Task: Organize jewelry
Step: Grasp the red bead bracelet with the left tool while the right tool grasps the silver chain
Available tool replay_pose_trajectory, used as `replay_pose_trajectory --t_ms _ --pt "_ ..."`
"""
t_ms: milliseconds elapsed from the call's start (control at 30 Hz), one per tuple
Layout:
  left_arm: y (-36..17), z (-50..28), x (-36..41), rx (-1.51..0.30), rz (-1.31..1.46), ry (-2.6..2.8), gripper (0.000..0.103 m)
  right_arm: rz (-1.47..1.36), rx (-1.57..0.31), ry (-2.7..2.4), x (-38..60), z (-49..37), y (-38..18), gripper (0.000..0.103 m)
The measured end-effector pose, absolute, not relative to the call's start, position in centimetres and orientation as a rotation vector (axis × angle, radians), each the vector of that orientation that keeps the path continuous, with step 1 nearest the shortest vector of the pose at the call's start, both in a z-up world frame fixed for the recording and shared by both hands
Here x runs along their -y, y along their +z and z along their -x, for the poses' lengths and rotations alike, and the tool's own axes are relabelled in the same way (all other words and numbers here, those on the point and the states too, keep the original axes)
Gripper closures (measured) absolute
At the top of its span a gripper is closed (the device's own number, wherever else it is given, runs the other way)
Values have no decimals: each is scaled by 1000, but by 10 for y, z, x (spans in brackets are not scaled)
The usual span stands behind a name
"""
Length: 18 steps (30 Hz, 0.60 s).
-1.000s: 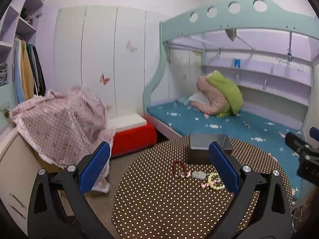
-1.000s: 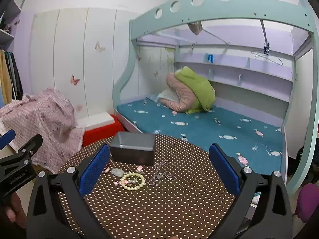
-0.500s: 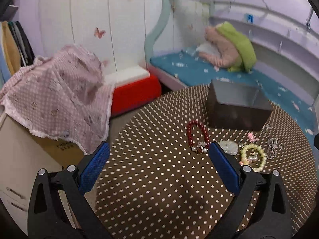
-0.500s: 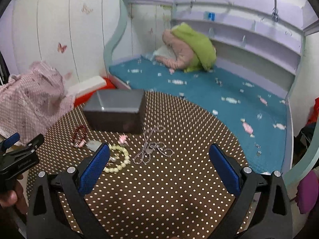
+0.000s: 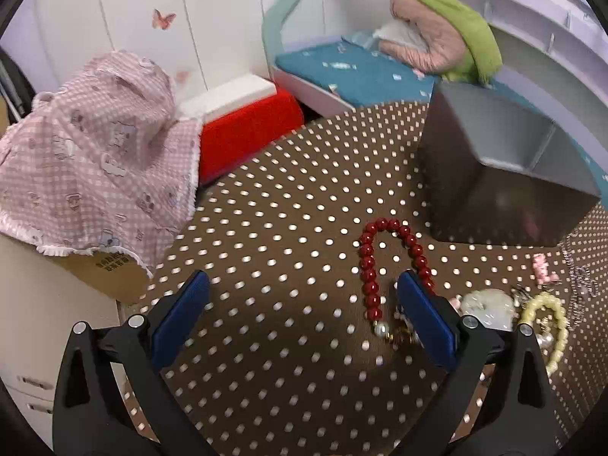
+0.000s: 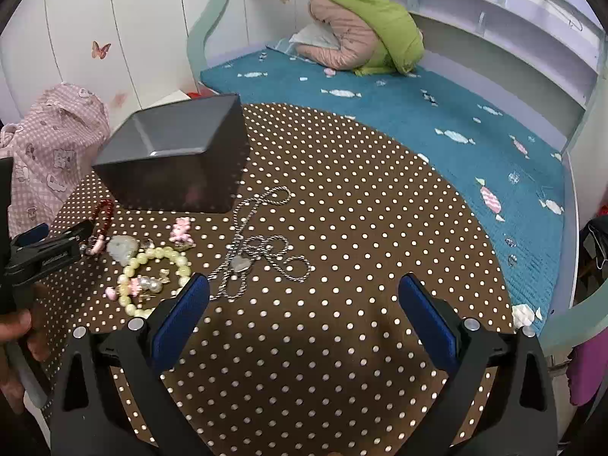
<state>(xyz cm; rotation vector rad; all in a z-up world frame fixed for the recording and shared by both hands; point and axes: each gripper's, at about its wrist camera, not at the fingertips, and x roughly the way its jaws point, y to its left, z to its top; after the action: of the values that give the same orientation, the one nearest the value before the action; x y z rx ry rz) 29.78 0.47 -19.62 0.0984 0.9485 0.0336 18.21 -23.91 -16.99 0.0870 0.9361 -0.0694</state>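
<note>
The left gripper (image 5: 302,296) hangs low over the round table with the brown, white-dotted cloth (image 5: 266,228), its blue-padded fingers (image 5: 182,315) spread wide and holding nothing. Its right-hand finger lies over the clasp end of the dark red bead bracelet (image 5: 370,266), which lies in a narrow loop on the cloth, the loop's top near the dark grey open-topped box (image 5: 494,197). Just right of that finger sit a pale, whitish stone pendant (image 5: 484,304) and a cream-yellow bead bracelet with pearl charms (image 5: 551,326), with a small pink bear charm (image 5: 543,268) beyond them.

The right gripper (image 6: 303,296) also stands wide open and empty — its left blue pad (image 6: 182,311) sits just beside the cream-yellow bracelet (image 6: 152,277). A tangled silver chain necklace with a heart pendant (image 6: 254,250) lies ahead of that gripper, left of centre, between the bracelet and the bare middle of the cloth (image 6: 361,228). The grey box (image 6: 178,159) stands behind the jewellery, all of which lies outside it. The left gripper (image 6: 41,247) shows at the left edge, over the red beads (image 6: 106,209).

Beyond the table are a teal bed mattress (image 6: 418,114) and a pink checked blanket (image 5: 95,152) — the blanket draped over a cardboard box.
</note>
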Motion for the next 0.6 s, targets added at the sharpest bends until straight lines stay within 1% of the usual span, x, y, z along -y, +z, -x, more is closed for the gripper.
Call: replay_pose_trajectory --t_ms 67,133,167,233,267,300,333,367,400,433,467,500,533,567,600 --pt "-199 -302 -4 -949 -103 16 6 -84 -945 -61 239 -186 -172 8" --pt "-200 -302 -4 -948 -101 -14 14 -81 -955 -66 240 -192 -176 8" --pt "-200 -301 -5 -952 -69 -67 27 -83 -959 -63 241 -194 -178 8" --pt "-198 -298 -3 -950 -65 -95 44 -86 -973 -56 241 -201 -183 8" --pt "-197 -296 0 -946 -81 -129 61 -87 -981 -48 240 -205 -186 8" --pt "-196 -295 3 -948 -83 -142 80 -94 -988 -24 238 -209 -189 10" --pt "-196 -294 5 -951 -81 -158 89 -103 -992 -3 235 -211 -189 14" --pt "-196 -293 5 -953 -74 -176 95 -108 -995 21 232 -213 -190 16" --pt "-196 -292 5 -954 -62 -195 95 -97 -1002 39 227 -215 -191 20" --pt "-195 -290 5 -951 -52 -208 95 -76 -1014 53 222 -218 -193 27" --pt "-194 -289 6 -943 -46 -215 95 -37 -1007 42 217 -218 -195 31" --pt "-190 -286 6 -930 -38 -225 95 -5 -996 35 213 -217 -194 41" --pt "-188 -284 5 -923 -32 -228 95 -8 -988 48 211 -216 -194 54" --pt "-184 -282 4 -911 -20 -233 95 -4 -983 55 210 -216 -193 63" --pt "-180 -280 3 -900 -13 -233 95 6 -980 61 209 -216 -192 81"
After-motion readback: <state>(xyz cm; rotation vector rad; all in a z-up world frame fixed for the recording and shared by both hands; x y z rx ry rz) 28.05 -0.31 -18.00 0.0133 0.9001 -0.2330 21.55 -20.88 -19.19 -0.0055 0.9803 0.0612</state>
